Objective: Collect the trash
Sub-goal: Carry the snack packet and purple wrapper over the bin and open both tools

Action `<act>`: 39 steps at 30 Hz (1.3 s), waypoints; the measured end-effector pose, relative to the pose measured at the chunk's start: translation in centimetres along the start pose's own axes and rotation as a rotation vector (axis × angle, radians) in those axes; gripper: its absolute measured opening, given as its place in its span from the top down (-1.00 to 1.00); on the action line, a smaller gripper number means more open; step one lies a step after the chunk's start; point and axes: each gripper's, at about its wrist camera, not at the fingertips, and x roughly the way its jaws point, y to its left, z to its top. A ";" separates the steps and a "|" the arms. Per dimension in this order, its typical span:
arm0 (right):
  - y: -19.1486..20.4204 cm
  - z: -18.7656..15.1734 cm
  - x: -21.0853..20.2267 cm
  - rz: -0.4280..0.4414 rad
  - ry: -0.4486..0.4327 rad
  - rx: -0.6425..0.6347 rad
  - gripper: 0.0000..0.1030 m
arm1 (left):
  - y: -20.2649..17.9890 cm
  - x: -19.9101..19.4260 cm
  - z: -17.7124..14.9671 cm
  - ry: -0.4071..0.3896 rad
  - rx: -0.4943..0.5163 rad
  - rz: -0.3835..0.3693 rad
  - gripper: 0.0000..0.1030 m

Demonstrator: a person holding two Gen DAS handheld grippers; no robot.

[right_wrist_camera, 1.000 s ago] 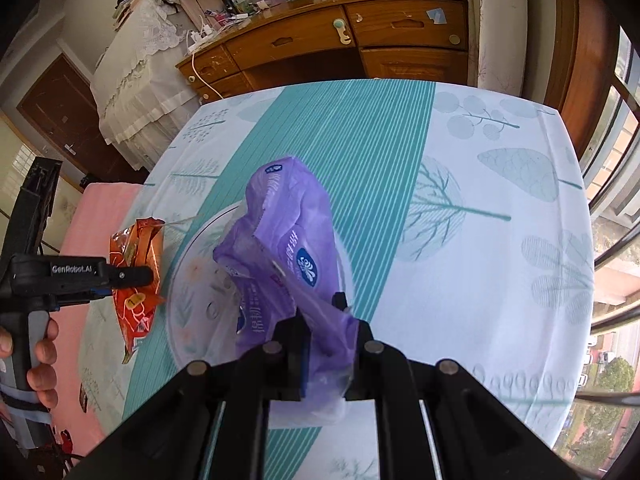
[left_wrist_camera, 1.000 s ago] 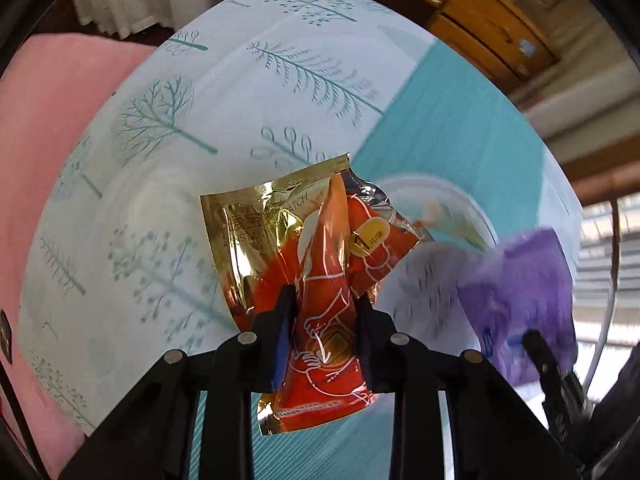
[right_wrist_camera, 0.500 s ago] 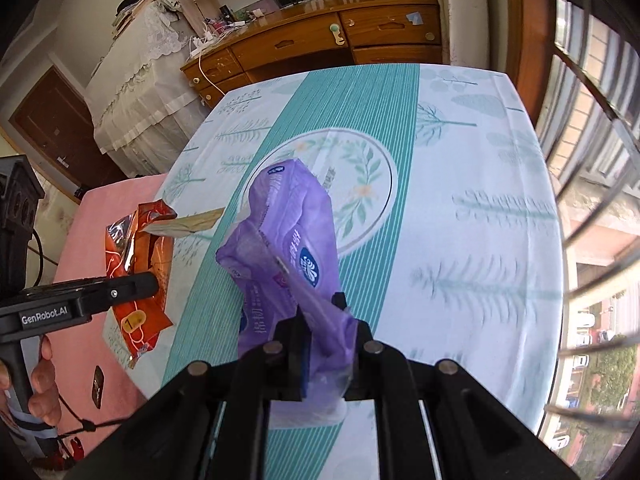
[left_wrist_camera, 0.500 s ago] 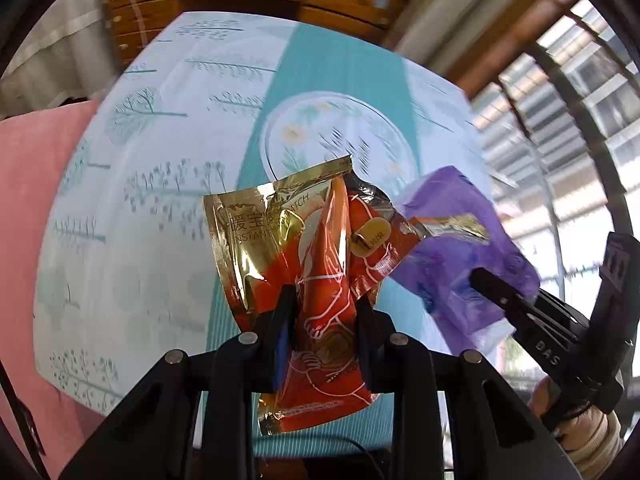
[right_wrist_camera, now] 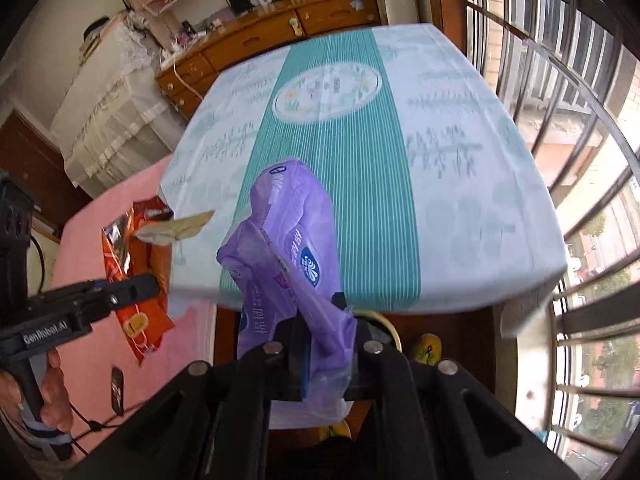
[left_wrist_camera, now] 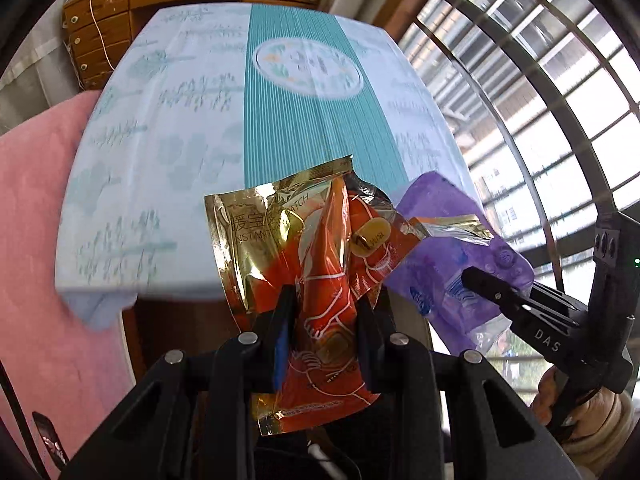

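My left gripper [left_wrist_camera: 323, 312] is shut on an orange and gold foil wrapper [left_wrist_camera: 304, 248], held up in front of the table's near edge. It also shows in the right wrist view [right_wrist_camera: 138, 280], at the left. My right gripper [right_wrist_camera: 326, 326] is shut on a crumpled purple plastic packet [right_wrist_camera: 288, 240], also held in the air off the near edge. The purple packet [left_wrist_camera: 452, 248] shows in the left wrist view just right of the foil wrapper, with the right gripper's fingers [left_wrist_camera: 504, 292] clamped on it.
The table has a light blue and teal striped cloth [right_wrist_camera: 360, 160] with a round printed medallion. A pink bed cover [left_wrist_camera: 36, 216] lies to the left. Window bars [right_wrist_camera: 580, 160] are on the right. A wooden dresser [right_wrist_camera: 264, 36] stands behind the table.
Both grippers have pulled back from above the table to beyond its near edge, each still holding its piece of trash. The table now looks farther away.
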 end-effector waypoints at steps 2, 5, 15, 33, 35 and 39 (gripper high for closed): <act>0.7 -2.2 -0.1 -0.017 0.032 -0.002 0.82 | 0.2 0.0 -1.6 0.013 0.010 -0.006 0.50; 0.7 -4.9 0.4 -0.044 0.079 0.009 0.82 | 0.6 1.2 -4.5 0.046 0.015 -0.007 0.50; -3.4 -11.3 10.2 -0.108 0.220 0.094 0.82 | 2.1 13.8 -11.5 0.190 -0.049 0.009 0.49; -11.0 -18.5 32.1 -0.188 0.302 0.138 0.81 | 5.9 38.0 -14.1 0.240 -0.008 0.093 0.34; -11.2 -18.8 33.9 -0.194 0.311 0.123 0.81 | 6.5 39.8 -14.2 0.251 -0.005 0.094 0.14; -10.9 -19.3 36.8 -0.185 0.326 0.100 0.77 | 7.2 42.3 -14.2 0.266 0.005 0.140 -0.67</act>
